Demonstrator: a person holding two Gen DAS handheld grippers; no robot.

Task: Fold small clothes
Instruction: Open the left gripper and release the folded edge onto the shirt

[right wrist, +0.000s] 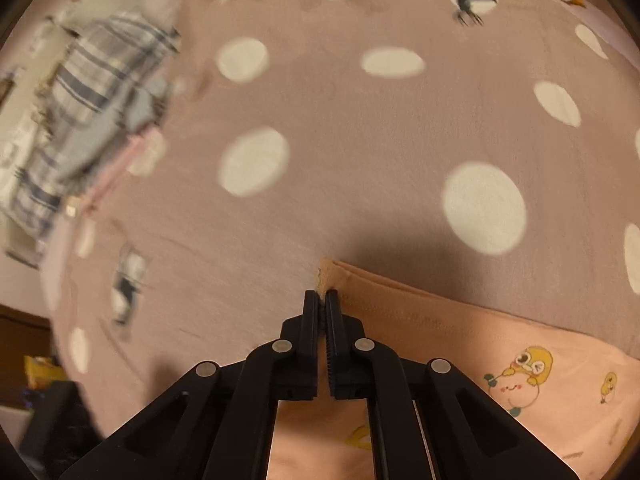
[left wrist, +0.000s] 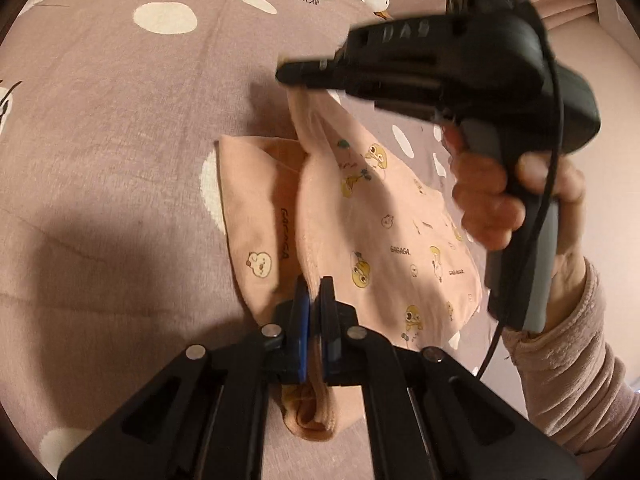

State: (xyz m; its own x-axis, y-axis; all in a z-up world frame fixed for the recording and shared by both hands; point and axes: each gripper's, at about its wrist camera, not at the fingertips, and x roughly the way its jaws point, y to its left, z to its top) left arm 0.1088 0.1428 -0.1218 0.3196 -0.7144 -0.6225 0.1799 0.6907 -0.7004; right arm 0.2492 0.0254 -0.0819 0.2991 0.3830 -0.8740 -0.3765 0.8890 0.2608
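**Both grippers pinching the pink garment, fold under way**

Left gripper (left wrist: 315, 300) clamped on the near edge of the pink printed garment (left wrist: 384, 236); right gripper (right wrist: 322, 312) clamped on its far corner, lifting it. The garment lies partly doubled on the bed (left wrist: 120, 100), fold not yet laid flat. Striped clothes (right wrist: 92, 92) sit well off, left of the right gripper. Nothing blocks the way.

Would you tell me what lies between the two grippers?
Only the peach garment, stretched from the left gripper to the right gripper, seen in the left wrist view.
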